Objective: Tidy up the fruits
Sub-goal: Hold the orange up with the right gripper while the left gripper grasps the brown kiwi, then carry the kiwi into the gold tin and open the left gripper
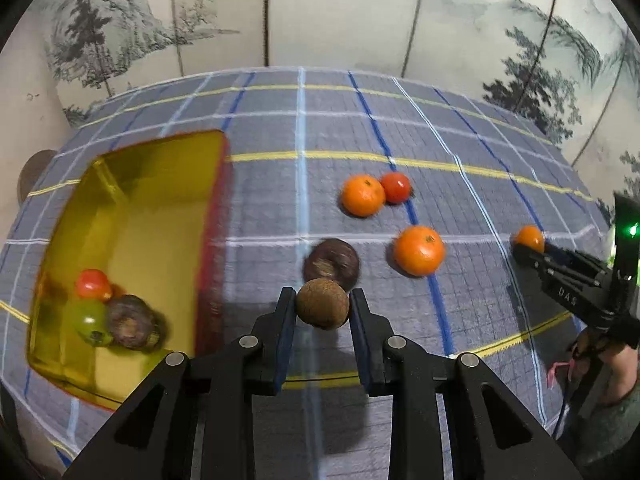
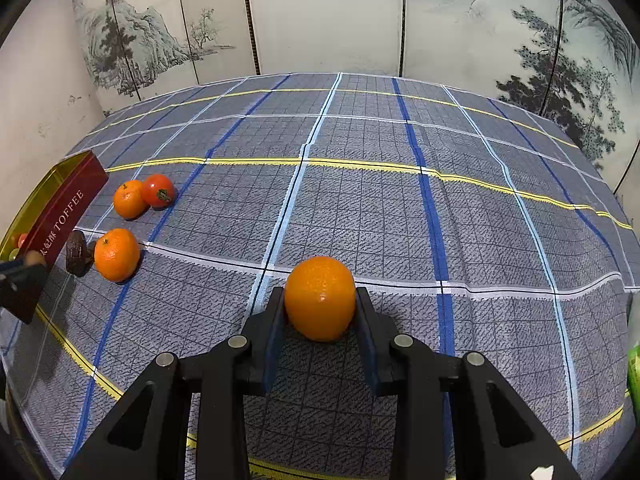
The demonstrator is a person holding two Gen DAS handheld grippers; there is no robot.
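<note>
My left gripper [image 1: 322,307] is shut on a small round brown fruit [image 1: 322,303], held above the checked cloth just right of the red-and-gold toffee tin [image 1: 132,216]. In the tin lie a red tomato [image 1: 93,284], a green fruit [image 1: 89,322] and a dark purple fruit [image 1: 130,322]. On the cloth lie another dark purple fruit [image 1: 331,264], two oranges [image 1: 363,195] [image 1: 419,251] and a red tomato [image 1: 396,187]. My right gripper [image 2: 320,304] is shut on an orange [image 2: 320,298]; it also shows at the right edge of the left wrist view as a black gripper [image 1: 530,250].
The checked cloth [image 2: 400,208] covers the table, backed by painted screen panels [image 2: 320,16]. The tin [image 2: 64,204] stands at the far left of the right wrist view. A person's arm [image 1: 612,380] is at the lower right. Something green [image 2: 634,372] sits at the right edge.
</note>
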